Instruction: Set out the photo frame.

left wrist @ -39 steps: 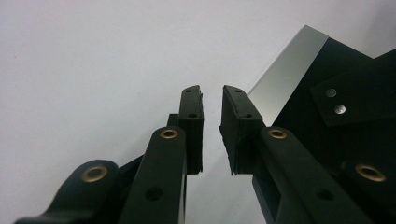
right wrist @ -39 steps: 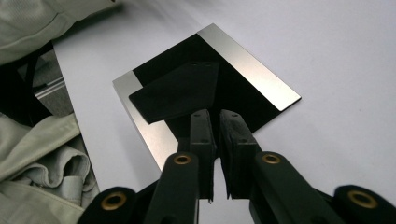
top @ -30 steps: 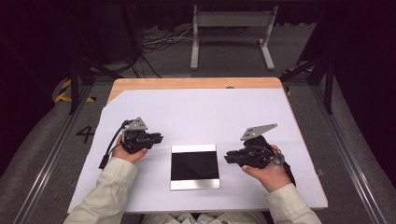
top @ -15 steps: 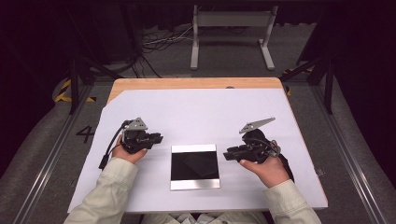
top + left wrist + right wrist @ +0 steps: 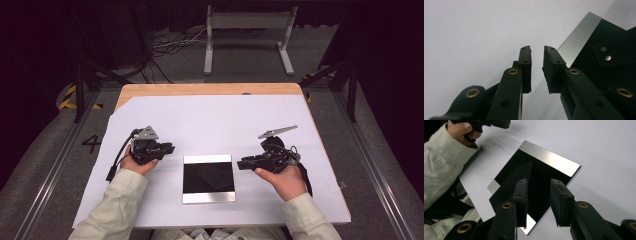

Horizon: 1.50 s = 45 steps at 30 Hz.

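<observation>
A square glossy black plate (image 5: 208, 177) with silver strips along its near and far edges lies flat on the white sheet (image 5: 215, 120), between my two grippers. My left gripper (image 5: 171, 147) rests on the sheet just left of the plate, pointing at it, open with nothing between its pads. In the left gripper view its jaws (image 5: 537, 67) stand a narrow gap apart beside the plate's silver edge (image 5: 580, 37). My right gripper (image 5: 240, 164) hovers at the plate's right edge. In the right gripper view its jaws (image 5: 537, 195) have just been opening over the plate (image 5: 549, 157), holding nothing.
The sheet covers a wooden table whose bare edge (image 5: 200, 89) shows at the back. Behind it on the floor stand a grey metal frame (image 5: 247, 30) and loose cables (image 5: 170, 47). Floor rails run along both sides. The other hand and its gripper (image 5: 481, 123) appear beyond the plate.
The right hand has turned slightly, and the grey plate on its gripper has tipped a little higher. The left hand and the black plate have stayed where they were.
</observation>
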Available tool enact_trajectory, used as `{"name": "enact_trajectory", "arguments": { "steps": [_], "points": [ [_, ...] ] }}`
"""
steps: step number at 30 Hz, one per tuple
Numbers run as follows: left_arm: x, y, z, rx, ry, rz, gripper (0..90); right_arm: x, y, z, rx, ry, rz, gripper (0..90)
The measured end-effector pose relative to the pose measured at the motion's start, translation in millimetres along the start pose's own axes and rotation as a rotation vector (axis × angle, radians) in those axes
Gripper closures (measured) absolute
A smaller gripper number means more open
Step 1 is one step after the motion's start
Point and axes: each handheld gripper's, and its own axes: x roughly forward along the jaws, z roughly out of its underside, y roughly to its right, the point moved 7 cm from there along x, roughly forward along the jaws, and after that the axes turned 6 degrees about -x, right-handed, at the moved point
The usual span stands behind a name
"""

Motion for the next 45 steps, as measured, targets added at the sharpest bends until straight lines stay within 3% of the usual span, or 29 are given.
{"name": "enact_trajectory", "arguments": {
  "steps": [11, 21, 26, 37, 45],
  "points": [
    [0.0, -0.1, 0.0, 0.000, -0.001, 0.000, 76.8, 9.2, -7.0, -1.9, 0.066, 0.023, -0.041, 56.8],
    [0.0, 0.1, -0.1, -0.001, 0.001, -0.001, 76.7, 23.1, -14.6, 3.0, 0.094, -0.013, -0.067, 49.2],
    [0.2, 0.5, 0.0, -0.002, -0.001, 0.002, 76.4, 30.0, -17.1, 6.4, 0.133, -0.025, -0.096, 46.5],
    [0.5, 0.3, 0.0, -0.002, -0.001, 0.002, 76.2, 43.3, -21.5, 12.2, 0.153, -0.056, -0.139, 44.9],
    [0.8, -0.2, -0.1, 0.003, -0.001, -0.001, 76.2, 48.9, -25.4, 12.6, 0.140, -0.069, -0.147, 44.3]
  ]
}}
